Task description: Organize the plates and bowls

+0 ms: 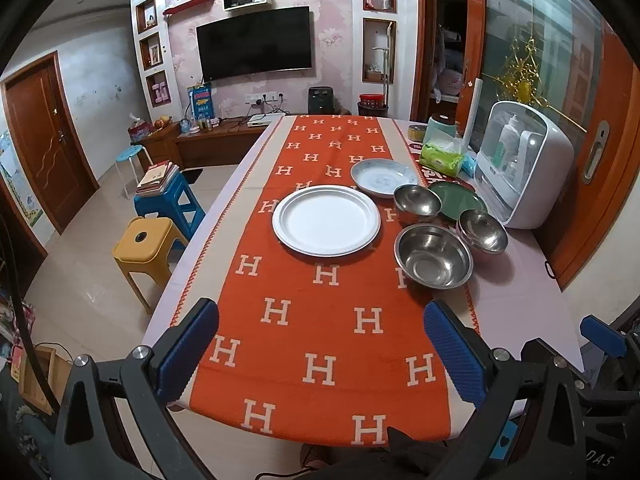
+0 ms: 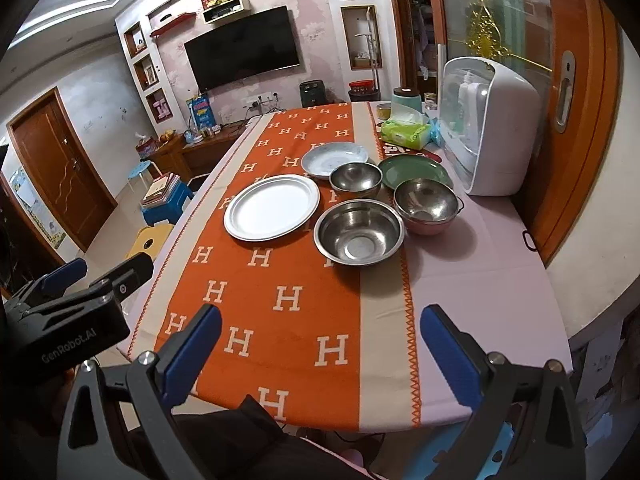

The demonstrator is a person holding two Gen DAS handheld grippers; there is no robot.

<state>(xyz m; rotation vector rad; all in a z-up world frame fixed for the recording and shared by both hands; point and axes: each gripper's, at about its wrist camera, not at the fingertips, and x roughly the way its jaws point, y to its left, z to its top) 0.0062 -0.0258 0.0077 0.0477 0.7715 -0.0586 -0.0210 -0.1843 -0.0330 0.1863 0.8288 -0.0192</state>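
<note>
On the orange runner lie a large white plate (image 1: pixel 326 220) (image 2: pixel 272 207), a pale blue patterned plate (image 1: pixel 383 177) (image 2: pixel 334 159) and a green plate (image 1: pixel 460 199) (image 2: pixel 414 171). Three steel bowls stand beside them: a large one (image 1: pixel 434 257) (image 2: pixel 359 232), a small one (image 1: pixel 417 199) (image 2: pixel 355 178), and one at the right (image 1: pixel 482 232) (image 2: pixel 427 205). My left gripper (image 1: pixel 322 350) is open and empty over the table's near end. My right gripper (image 2: pixel 320 354) is open and empty, also at the near edge, right of the left one.
A white countertop cabinet (image 1: pixel 524 164) (image 2: pixel 488 128) stands at the table's right edge by an orange sliding door. A green wipes pack (image 1: pixel 442 158) and a teal canister (image 2: pixel 406 100) sit behind the plates. Yellow (image 1: pixel 146 246) and blue stools (image 1: pixel 170 200) stand left of the table.
</note>
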